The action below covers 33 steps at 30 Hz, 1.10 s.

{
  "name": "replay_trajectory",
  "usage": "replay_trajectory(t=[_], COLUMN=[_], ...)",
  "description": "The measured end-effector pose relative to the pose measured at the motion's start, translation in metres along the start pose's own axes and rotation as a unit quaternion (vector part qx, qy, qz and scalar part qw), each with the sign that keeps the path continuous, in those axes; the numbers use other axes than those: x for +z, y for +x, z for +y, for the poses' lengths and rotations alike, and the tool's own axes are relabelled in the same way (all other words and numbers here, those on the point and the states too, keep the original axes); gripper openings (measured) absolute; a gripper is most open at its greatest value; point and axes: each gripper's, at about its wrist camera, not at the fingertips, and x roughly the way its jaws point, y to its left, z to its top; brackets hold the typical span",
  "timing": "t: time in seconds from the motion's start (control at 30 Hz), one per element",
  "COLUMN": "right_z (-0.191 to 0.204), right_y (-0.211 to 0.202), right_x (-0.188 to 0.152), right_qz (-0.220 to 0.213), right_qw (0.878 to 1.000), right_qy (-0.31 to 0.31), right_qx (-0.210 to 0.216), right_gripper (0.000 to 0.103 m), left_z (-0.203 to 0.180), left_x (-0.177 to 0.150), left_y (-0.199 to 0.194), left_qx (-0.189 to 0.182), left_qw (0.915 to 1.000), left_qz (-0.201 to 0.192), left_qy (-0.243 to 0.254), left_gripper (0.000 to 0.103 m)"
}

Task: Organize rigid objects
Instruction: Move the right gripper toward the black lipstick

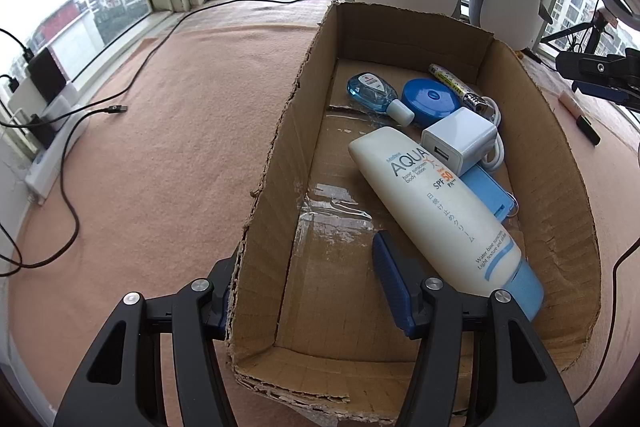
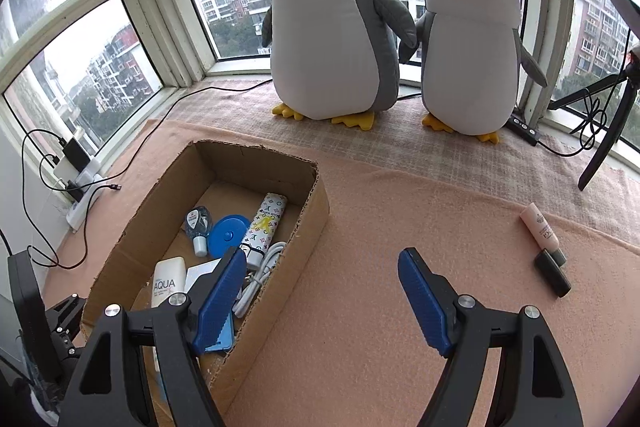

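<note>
An open cardboard box (image 1: 280,131) (image 2: 312,211) lies on the pink carpet. Inside are a white AQUA sunscreen tube (image 1: 436,203) (image 2: 168,283), a white charger (image 1: 460,139) with cable, a blue round case (image 1: 430,101) (image 2: 226,237), a small blue bottle (image 1: 370,91) (image 2: 198,223), a patterned cylinder (image 2: 266,223) and a flat blue case (image 1: 490,193). My left gripper (image 1: 304,263) is open and straddles the box's left wall, one finger inside. My right gripper (image 2: 322,267) is open and holds nothing above the box's right wall. A pink tube (image 2: 540,231) and a black stick (image 2: 554,273) lie on the carpet to the right.
Two plush penguins (image 2: 332,27) (image 2: 472,47) stand at the window behind the box. A power strip (image 2: 86,195) with cables (image 1: 116,109) lies at the left edge. A tripod leg (image 2: 604,143) stands at the far right. Bare carpet (image 2: 380,307) spreads right of the box.
</note>
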Motion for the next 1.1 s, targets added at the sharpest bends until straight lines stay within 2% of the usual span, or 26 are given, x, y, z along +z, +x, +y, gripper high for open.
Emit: replay_trajectory(t=[0.4, 0.7, 0.9, 1.1], right_z=[-0.090, -0.156, -0.176, -0.187], right_y=[-0.027, -0.023, -0.002, 0.018], right_x=[-0.025, -0.031, -0.027, -0.023], right_qz=[-0.010, 0.000, 0.023, 0.041], right_qw=[0.998, 0.995, 0.995, 0.994], right_qy=[0.043, 0.069, 0.065, 0.064], right_qx=[-0.042, -0.075, -0.077, -0.079], right_gripper=[0.075, 0.074, 0.060, 0.056], left_z=[-0.004, -0.005, -0.005, -0.005], left_x=[0.001, 0.001, 0.002, 0.002], left_y=[-0.001, -0.001, 0.000, 0.000], left_qx=[0.007, 0.013, 0.016, 0.016], left_qw=[1.0000, 0.9999, 0.9998, 0.9998], left_qz=[0.002, 0.004, 0.006, 0.006], left_qy=[0.004, 0.007, 0.009, 0.009], left_gripper=[0.060, 0.060, 0.060, 0.060])
